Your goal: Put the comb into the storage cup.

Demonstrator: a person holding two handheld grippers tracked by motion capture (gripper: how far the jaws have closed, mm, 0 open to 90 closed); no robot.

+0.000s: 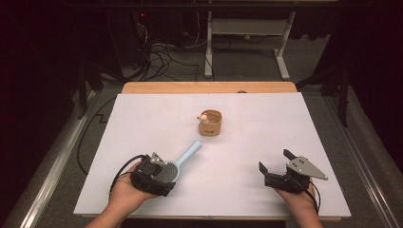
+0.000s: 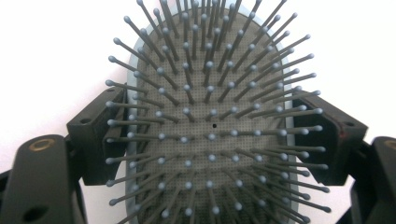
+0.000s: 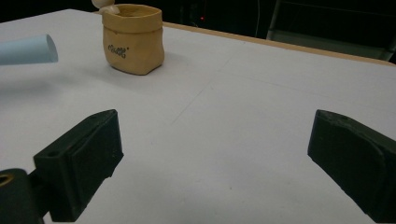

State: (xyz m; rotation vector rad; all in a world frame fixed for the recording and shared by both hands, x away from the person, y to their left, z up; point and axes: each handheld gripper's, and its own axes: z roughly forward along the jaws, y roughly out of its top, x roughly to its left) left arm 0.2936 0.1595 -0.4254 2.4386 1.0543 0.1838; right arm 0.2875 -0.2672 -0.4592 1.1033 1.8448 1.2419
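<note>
Hairbrush (image 1: 177, 165) at lower left of the high view is gripped by its head in the left claw (image 1: 159, 173), handle aimed toward the tan pouch (image 1: 210, 123) mid-table; right claw (image 1: 280, 166) gapes empty, and next likely comes carrying it over.

Matt plastic hairbrush (image 2: 212, 126), smooth white paper-like table cover (image 1: 266, 142)

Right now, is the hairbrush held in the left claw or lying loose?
Held. The left claw has its jaws pressed against both edges of the hairbrush head, bristles facing the camera.
</note>
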